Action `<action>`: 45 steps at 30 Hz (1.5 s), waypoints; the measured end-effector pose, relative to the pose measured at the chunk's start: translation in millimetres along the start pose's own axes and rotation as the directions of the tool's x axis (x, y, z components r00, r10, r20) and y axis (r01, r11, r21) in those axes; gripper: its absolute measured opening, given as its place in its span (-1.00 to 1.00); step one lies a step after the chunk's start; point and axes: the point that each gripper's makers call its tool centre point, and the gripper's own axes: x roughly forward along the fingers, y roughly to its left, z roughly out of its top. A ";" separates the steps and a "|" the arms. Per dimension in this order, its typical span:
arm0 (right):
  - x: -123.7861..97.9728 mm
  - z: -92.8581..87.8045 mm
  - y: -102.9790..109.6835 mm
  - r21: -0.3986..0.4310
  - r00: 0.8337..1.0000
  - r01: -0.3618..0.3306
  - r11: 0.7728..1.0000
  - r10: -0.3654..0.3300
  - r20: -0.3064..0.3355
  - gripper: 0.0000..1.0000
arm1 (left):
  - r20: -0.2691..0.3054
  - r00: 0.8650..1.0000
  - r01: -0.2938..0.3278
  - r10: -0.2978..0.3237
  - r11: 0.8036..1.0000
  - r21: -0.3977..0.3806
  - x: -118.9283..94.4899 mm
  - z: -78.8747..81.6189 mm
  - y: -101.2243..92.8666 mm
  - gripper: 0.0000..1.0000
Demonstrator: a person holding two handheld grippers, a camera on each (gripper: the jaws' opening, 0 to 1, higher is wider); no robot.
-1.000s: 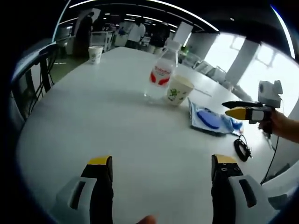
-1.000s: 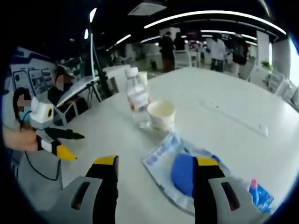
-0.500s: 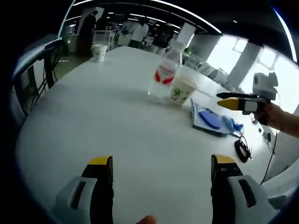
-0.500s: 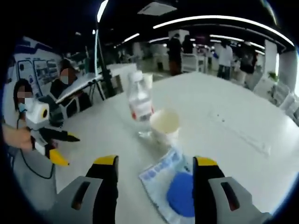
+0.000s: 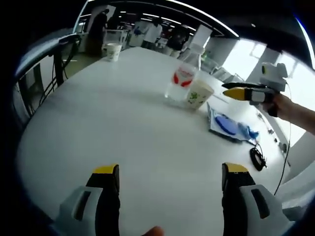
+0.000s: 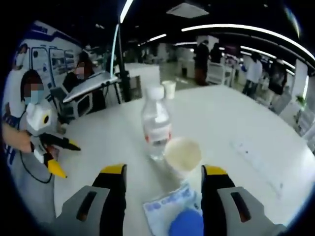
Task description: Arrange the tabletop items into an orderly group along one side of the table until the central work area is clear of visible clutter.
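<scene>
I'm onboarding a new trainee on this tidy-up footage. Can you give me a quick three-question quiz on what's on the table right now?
1. True or false: in the right gripper view, the paper cup stands beside the water bottle.
2. Multiple choice: the blue-and-white packet lies
A. flat on the table
B. inside the paper cup
C. on top of the bottle
3. Fill in: both the left claw and the right claw have their jaws ____ and hold nothing.

Key
1. True.
2. A.
3. Open.
</scene>
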 end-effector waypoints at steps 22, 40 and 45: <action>39.5 -1.6 4.4 -0.118 0.991 -0.090 0.989 0.077 -0.109 -0.15 | 0.009 1.000 -0.019 0.020 0.999 -0.041 -10.4 -7.3 17.0 0.62; 54.0 -22.9 -5.1 -0.151 0.972 -0.106 0.983 0.070 -0.223 -0.79 | 0.037 0.999 -0.014 0.017 0.997 -0.079 -18.1 -10.1 21.1 0.62; 56.7 -23.8 -5.1 -0.180 0.969 -0.117 0.977 0.073 -0.234 -0.99 | 0.036 0.999 -0.024 0.028 0.995 -0.093 -20.6 -13.9 27.5 0.61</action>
